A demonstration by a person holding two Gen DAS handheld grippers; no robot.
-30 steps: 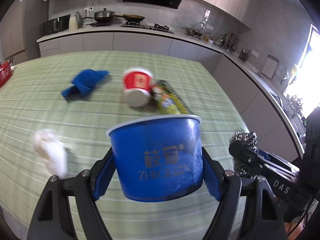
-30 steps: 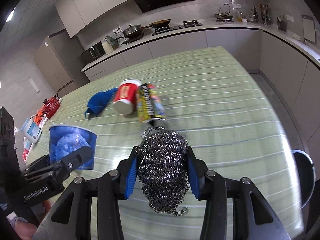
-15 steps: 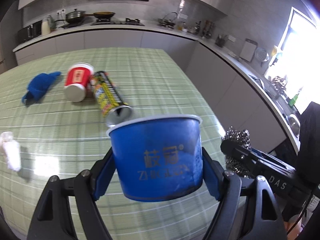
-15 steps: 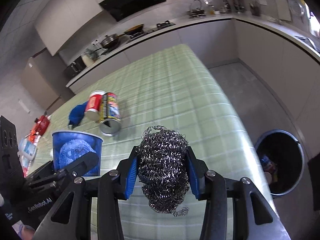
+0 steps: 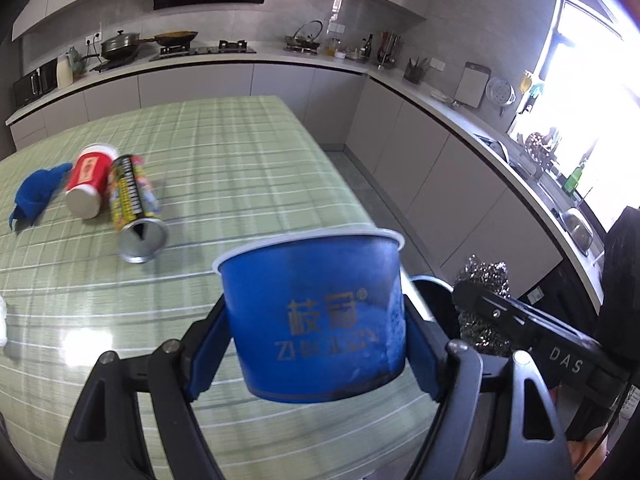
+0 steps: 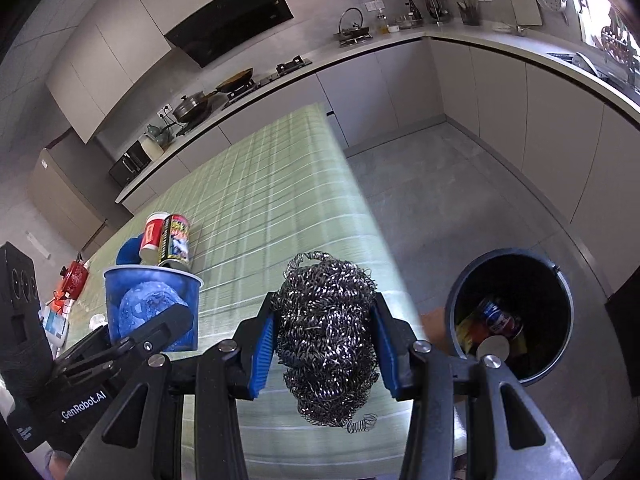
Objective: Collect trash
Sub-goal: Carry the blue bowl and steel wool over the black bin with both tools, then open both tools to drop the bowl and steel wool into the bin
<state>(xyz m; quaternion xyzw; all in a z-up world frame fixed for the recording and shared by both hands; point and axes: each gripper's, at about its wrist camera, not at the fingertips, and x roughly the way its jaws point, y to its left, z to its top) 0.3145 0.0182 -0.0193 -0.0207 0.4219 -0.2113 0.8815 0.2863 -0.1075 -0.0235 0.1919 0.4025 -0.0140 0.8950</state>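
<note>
From the left wrist camera, the left gripper point(image 5: 316, 332) holds a blue paper bowl point(image 5: 316, 316) upright, its blue pads pressed against the bowl's two sides with the jaws standing fairly wide. The bowl hangs above the near right corner of a table point(image 5: 224, 168) covered in green checked cloth. At about ten o'clock from the bowl, a tall printed can point(image 5: 134, 200) lies on its side with its open metal end toward the camera. A red cup point(image 5: 86, 184) lies just beside it, touching or nearly so, and a blue cloth point(image 5: 34, 194) sits beyond that at the left edge. A scrap of white tissue point(image 5: 2, 324) shows at nine o'clock, cut off by the frame. At three o'clock from the bowl, the right gripper comes in from the side with a steel wool scrubber point(image 5: 484, 280) in its jaws. A dark bin rim point(image 5: 430, 282) peeks out just behind the bowl's right side.

From the right wrist camera, the right gripper point(image 6: 326, 340) is closed narrowly on the steel wool scrubber point(image 6: 326, 328), both blue pads squeezing its sides; a loose coil hangs below. It hangs over the table's point(image 6: 260, 184) right edge. At three o'clock stands an open dark bin point(image 6: 560, 344) on the floor, with a can and other rubbish inside. At nine o'clock the blue paper bowl point(image 6: 188, 300) sits in the left gripper, with a crumpled blue lump inside. Behind it lie the printed can point(image 6: 176, 240), the red cup point(image 6: 154, 234) and the blue cloth point(image 6: 128, 252).
</note>
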